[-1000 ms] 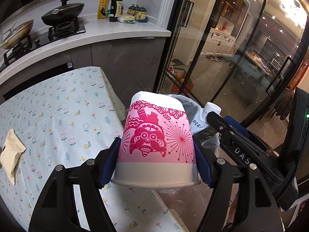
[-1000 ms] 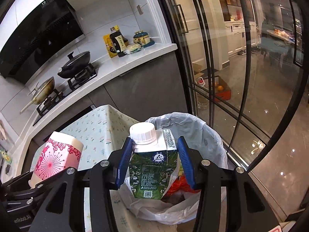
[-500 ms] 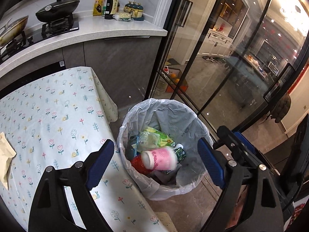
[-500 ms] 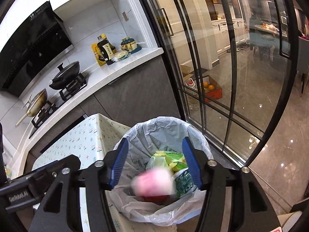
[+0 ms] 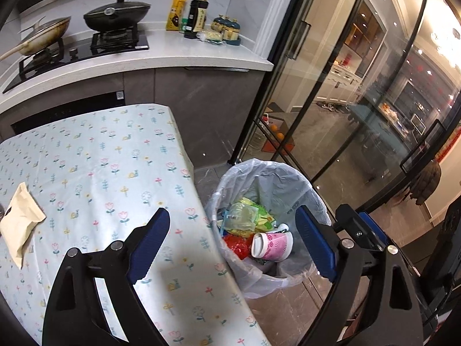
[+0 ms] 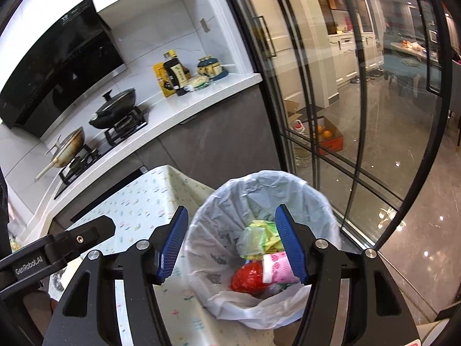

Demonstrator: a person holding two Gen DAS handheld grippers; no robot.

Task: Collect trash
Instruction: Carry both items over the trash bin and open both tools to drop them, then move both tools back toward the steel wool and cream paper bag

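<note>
The pink cup [image 5: 273, 245] lies on its side in the trash bin [image 5: 314, 199], with its open mouth turned toward the worktop. It rests on top of the other trash. A red wrapper [image 5: 235, 243] is right beside it, and a clear plastic bag [image 5: 240, 216] and a yellow-green packet [image 5: 260, 212] lie just behind. In the right view the same pink cup [image 6: 278, 268] peeks out beside the red wrapper [image 6: 249, 278], partly hidden by one blue pad.

The bin has a thin pale bag [image 6: 230, 201] as a liner, folded over its rim. It stands on the floor, just beside the edge of the worktop [image 5: 95, 167], which has a flowered cloth on it.

The left gripper [image 5: 234, 243] hangs above the bin edge. Its jaws are wide apart and hold nothing. The right gripper [image 6: 233, 243] hangs over the bin too, with its jaws apart and nothing between them.

A tan paper packet [image 5: 20, 225] lies far off on the left side of the worktop. Behind it is a kitchen counter [image 5: 161, 57] with a black pan [image 5: 116, 16], a wok [image 5: 43, 36] and some bottles [image 5: 198, 14]. Glass doors [image 5: 331, 86] stand next to the bin.
</note>
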